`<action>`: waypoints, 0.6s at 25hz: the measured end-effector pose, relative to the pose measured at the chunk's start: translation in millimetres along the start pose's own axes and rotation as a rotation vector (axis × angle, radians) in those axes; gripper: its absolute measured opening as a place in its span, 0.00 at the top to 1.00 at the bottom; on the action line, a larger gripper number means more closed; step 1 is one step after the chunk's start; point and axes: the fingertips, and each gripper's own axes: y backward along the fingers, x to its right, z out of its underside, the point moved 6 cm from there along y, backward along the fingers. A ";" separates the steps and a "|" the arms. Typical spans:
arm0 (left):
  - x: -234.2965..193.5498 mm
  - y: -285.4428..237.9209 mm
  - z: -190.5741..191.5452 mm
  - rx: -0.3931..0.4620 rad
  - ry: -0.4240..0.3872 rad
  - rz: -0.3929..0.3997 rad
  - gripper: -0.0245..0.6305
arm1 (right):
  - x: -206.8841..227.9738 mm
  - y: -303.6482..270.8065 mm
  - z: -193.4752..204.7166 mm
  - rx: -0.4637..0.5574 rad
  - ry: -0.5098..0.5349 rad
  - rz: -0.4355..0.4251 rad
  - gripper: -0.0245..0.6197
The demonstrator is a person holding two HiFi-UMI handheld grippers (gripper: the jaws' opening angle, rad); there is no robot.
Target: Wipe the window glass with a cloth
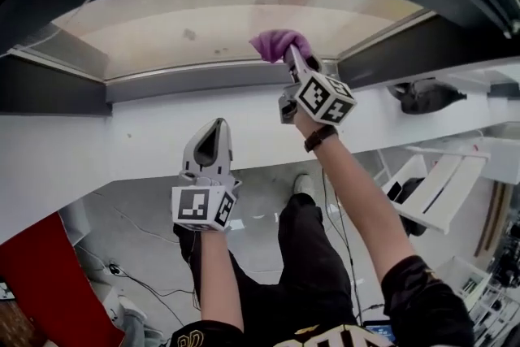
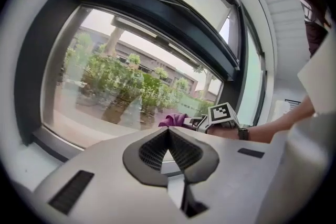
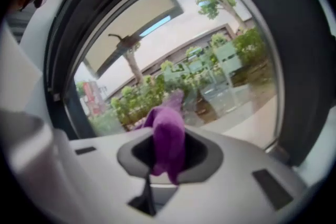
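A purple cloth is bunched in my right gripper, which is shut on it and holds it against the lower part of the window glass. In the right gripper view the cloth hangs out between the jaws, right in front of the glass. My left gripper sits lower, over the white sill, shut with nothing in it. Seen from the left gripper view, its jaws meet at a point, and the cloth and the right gripper show beyond them.
A dark window frame borders the glass on the left, bottom and right. A dark object lies on the sill at the right. Below stand a white rack, a red panel and floor cables.
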 end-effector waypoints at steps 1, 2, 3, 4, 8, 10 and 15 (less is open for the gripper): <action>24.4 -17.0 10.8 0.000 0.011 0.042 0.94 | 37.0 17.8 -16.2 0.029 -0.019 0.062 0.84; 46.3 -32.5 19.7 -0.002 0.017 0.079 0.94 | 70.7 33.9 -30.5 0.054 -0.049 0.120 0.84; 65.5 -45.2 26.6 -0.007 0.013 0.108 0.94 | 100.0 47.9 -42.1 0.076 -0.085 0.169 0.84; 82.0 -54.3 31.8 -0.015 0.001 0.130 0.94 | 123.8 59.8 -50.8 0.094 -0.119 0.205 0.84; 116.1 -63.0 38.9 -0.027 -0.019 0.154 0.94 | 158.0 84.3 -63.0 0.096 -0.141 0.229 0.84; 108.0 -53.8 32.7 -0.027 -0.022 0.130 0.94 | 141.7 82.5 -52.3 0.071 -0.143 0.201 0.84; 26.0 -4.5 -3.9 -0.025 -0.099 -0.001 0.94 | 25.6 25.1 13.8 -0.041 -0.127 0.029 0.84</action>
